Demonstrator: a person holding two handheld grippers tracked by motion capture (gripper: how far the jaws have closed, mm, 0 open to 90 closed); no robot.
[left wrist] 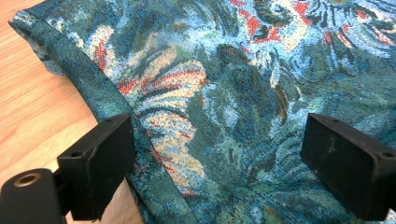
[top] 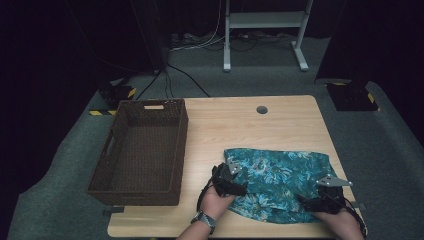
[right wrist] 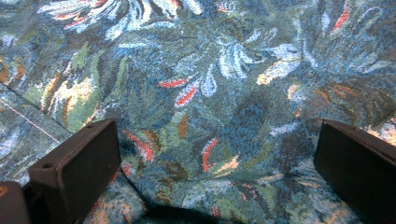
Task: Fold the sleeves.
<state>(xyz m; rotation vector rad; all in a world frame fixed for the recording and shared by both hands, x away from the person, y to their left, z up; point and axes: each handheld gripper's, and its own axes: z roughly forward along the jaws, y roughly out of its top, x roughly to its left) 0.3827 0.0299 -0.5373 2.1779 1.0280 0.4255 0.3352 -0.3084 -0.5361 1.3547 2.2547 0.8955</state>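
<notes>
While both lie over the patterned cloth (top: 280, 182), left tool (top: 239, 184) and right tool (top: 306, 201) gape wide.

Each black gripper (top: 239, 181) carries a grey three-cornered plate, and the left wrist wears a watch (top: 204, 219).

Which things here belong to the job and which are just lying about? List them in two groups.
In the job:
- patterned cloth, spread on the table
- left hand-held gripper, jaws open over the cloth's edge
- right hand-held gripper, jaws open over the cloth

Lying about:
- wicker basket, apart from the cloth; perhaps meant for it later
- cables on the floor
- white stand
</notes>
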